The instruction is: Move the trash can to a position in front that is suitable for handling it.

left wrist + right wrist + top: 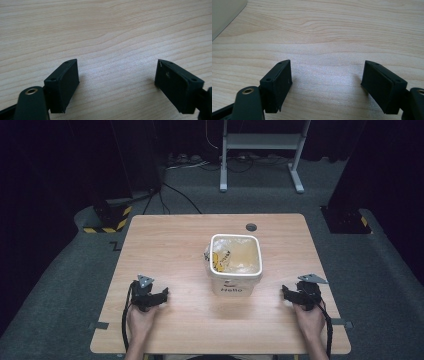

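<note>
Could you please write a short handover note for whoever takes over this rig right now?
Left gripper: open, resting on the table, holding nothing; in the left gripper view there is bare wood between its jaws.
Right gripper: open, also resting on the table, holding nothing.
The white bin, marked "Hello", stands upright at the table's middle between the two grippers, apart from both. A clear plastic bag lines it, bunched over the far left rim.
Done: nothing that can be told from here; neither gripper touches the bin or bag.
Left: probably all the handling of bin and bag.
</note>
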